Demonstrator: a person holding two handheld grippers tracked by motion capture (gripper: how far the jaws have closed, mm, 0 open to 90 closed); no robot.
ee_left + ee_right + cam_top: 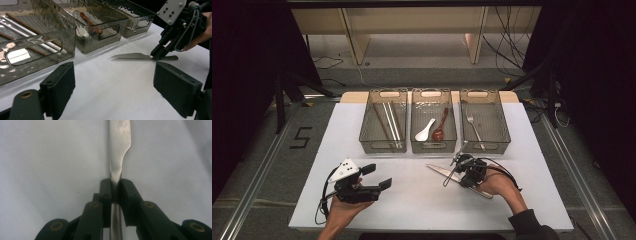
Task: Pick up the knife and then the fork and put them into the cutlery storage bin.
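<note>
Where the white counter [422, 200] lies bare in front of three smoky bins, the items are:

Knife [132, 56] — flat on the counter, blade toward 10 o'clock in the high view, at 6 o'clock of the middle bin [433, 145].

Right claw [115, 191] — clamped on the knife at its neck, jaws pressed on both sides.

Left claw [379, 176] — jaws spread wide, empty, at 9 o'clock of the knife, well apart.
</note>
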